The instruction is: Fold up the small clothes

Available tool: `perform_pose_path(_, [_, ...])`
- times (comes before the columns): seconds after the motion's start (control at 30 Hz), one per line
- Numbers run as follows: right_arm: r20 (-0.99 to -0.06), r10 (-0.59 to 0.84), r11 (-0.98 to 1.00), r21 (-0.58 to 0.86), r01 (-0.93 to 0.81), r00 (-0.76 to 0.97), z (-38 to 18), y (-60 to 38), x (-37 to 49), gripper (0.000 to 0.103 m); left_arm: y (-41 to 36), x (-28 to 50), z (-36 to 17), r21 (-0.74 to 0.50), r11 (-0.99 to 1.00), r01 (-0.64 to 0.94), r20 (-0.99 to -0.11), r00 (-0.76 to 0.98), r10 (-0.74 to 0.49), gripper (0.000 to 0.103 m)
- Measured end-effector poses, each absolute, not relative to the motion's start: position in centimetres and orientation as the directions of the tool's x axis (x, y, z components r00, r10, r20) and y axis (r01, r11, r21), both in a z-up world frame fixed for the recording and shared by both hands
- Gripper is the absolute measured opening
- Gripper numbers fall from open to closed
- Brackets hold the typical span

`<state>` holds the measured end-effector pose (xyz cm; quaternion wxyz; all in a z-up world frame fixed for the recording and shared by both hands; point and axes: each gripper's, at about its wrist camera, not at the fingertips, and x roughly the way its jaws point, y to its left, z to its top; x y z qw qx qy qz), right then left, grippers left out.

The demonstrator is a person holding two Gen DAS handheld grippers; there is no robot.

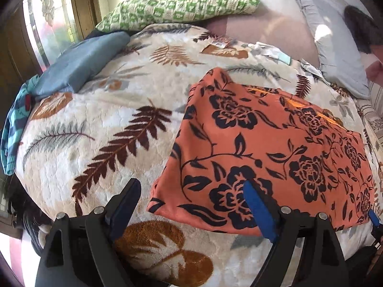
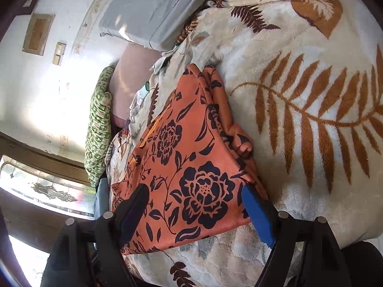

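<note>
Hovering with both jaws spread wide, your left gripper (image 1: 191,189) and right gripper (image 2: 195,196) pinch nothing. Your orange flowered cloth (image 1: 270,148) lies folded on the leaf-print blanket (image 1: 95,124), below both grippers.

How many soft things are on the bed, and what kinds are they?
Orange cloth with black flowers: 1
Green-and-cream patterned pillow: 1
Grey pillow: 1
Folded blue-grey cloth: 1
Teal striped garment at the bed's edge: 1
Cream fleece blanket with leaf print under them all: 1
Total: 6
</note>
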<state>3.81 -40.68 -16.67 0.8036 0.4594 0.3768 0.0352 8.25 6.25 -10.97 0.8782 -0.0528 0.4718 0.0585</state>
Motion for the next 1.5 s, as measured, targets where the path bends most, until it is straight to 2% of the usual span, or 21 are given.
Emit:
perform_pose_path(0.27, [-0.55,0.409,0.578,0.773,0.26,0.728,-16.2,-40.9,3.4,0.083,3.6,7.6,-10.0,0.038,0.995,-0.096,-0.822,0.562,0.086,0.087])
perform_pose_path(1.13, [-0.62,0.374,0.64,0.711,0.292,0.69,-15.5,-39.4,4.2,0.083,4.9,7.7,-11.5,0.014,0.994,-0.106,-0.848,0.526,0.068,0.087])
perform_pose_path(1.37, [-0.619,0.395,0.736,0.656,0.17,0.679,-10.4,-37.9,10.9,0.083,5.0,8.2,-12.0,0.032,0.994,-0.106,-0.853,0.515,0.082,0.087])
perform_pose_path(1.5, [-0.628,0.407,0.728,0.662,0.18,0.664,-10.7,-39.1,16.4,0.083,5.6,8.3,-12.0,0.036,0.993,-0.116,-0.849,0.521,0.092,0.087])
